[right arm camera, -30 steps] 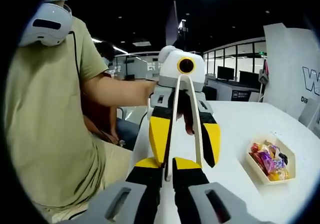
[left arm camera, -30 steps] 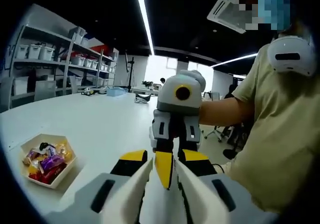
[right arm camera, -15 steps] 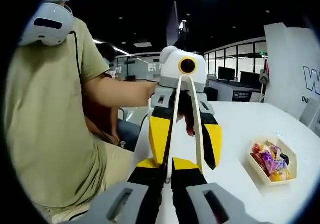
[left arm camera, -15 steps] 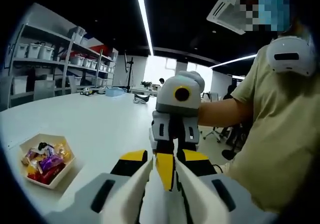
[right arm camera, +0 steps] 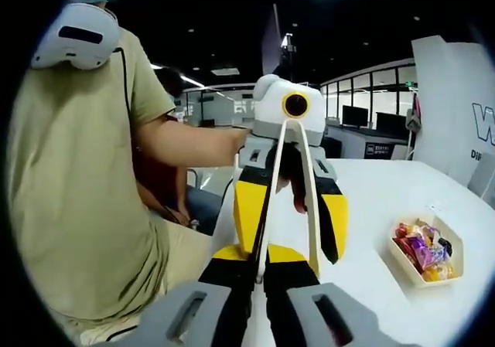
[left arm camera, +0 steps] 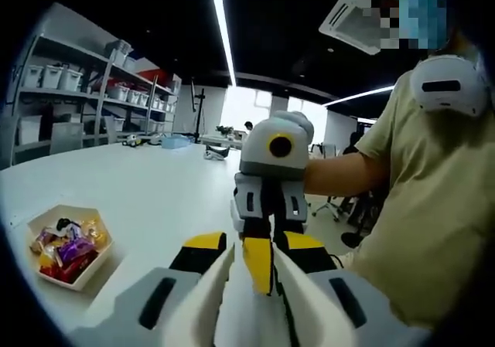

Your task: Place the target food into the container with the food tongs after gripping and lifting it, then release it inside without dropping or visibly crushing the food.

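So the tongs (right arm camera: 308,192) were seen in the right gripper view with their two white arms spread apart and nothing caught between them, the joined end up by the left gripper's body. The arms were flanked from outside by the left gripper (right arm camera: 290,248), whose yellow jaws looked to be pressed against them. One arm's tip was pinched by the right gripper (right arm camera: 259,260), its jaws drawn close together on it. The wrapped sweets (right arm camera: 421,248) were piled in a little white tray (right arm camera: 396,256) on the white table (right arm camera: 371,196), well apart from the tongs. Both grippers were held off the table's edge, in front of a person's shirt (right arm camera: 73,200).
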